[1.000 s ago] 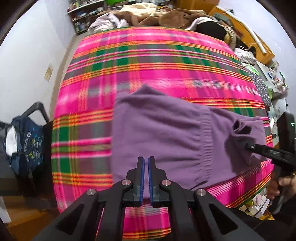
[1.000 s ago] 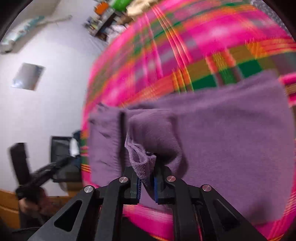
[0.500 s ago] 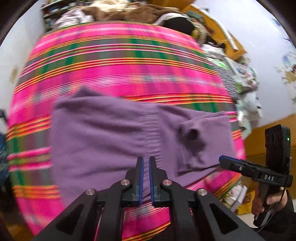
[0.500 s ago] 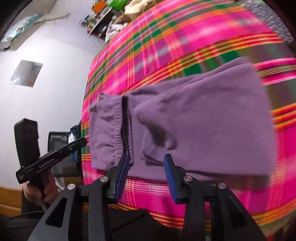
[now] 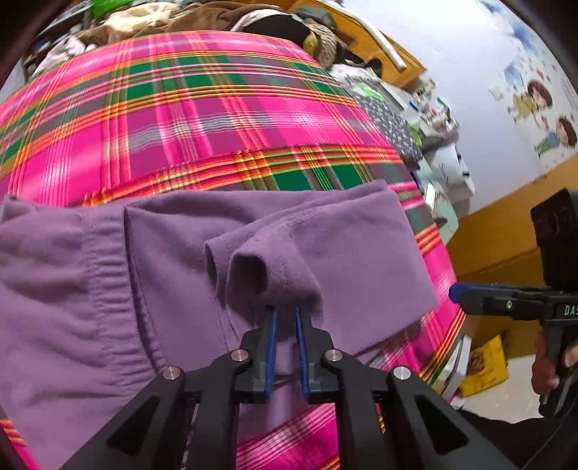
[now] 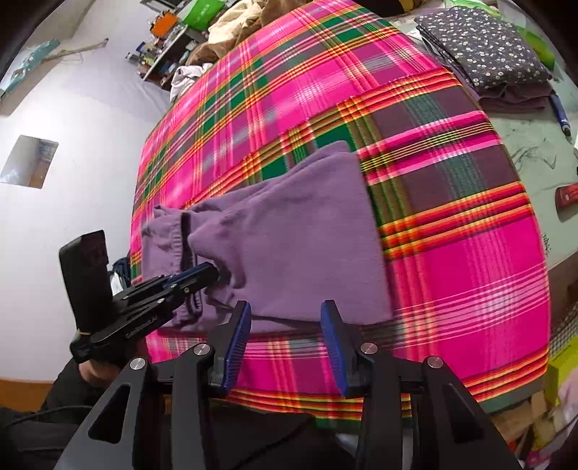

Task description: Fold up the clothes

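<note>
A purple garment (image 5: 180, 271) with an elastic waistband lies folded over on a pink plaid blanket (image 5: 216, 115). Near its front edge a small hump of cloth (image 5: 267, 267) stands up. My left gripper (image 5: 285, 311) points down at that hump. Its jaws are a narrow gap apart and the tips touch the hump's base; no cloth shows clamped between the pads. In the right wrist view the left gripper (image 6: 211, 271) noses into the garment (image 6: 289, 235). My right gripper (image 6: 286, 305) hovers over the garment's near edge, its jaws opening wide with nothing between them. The left wrist view shows the right gripper (image 5: 455, 291) off the blanket's right side.
A heap of brown and white clothes (image 5: 173, 18) lies at the blanket's far end. Folded dark floral cloth (image 6: 480, 47) sits on a pale surface to the right. A yellow bag (image 5: 484, 365) stands on the floor. A hand (image 5: 545, 372) holds the right gripper.
The right gripper let go of the purple fold, spread its jaws and drew back and up. The left gripper swept right and down to that fold, and its jaws parted a little.
</note>
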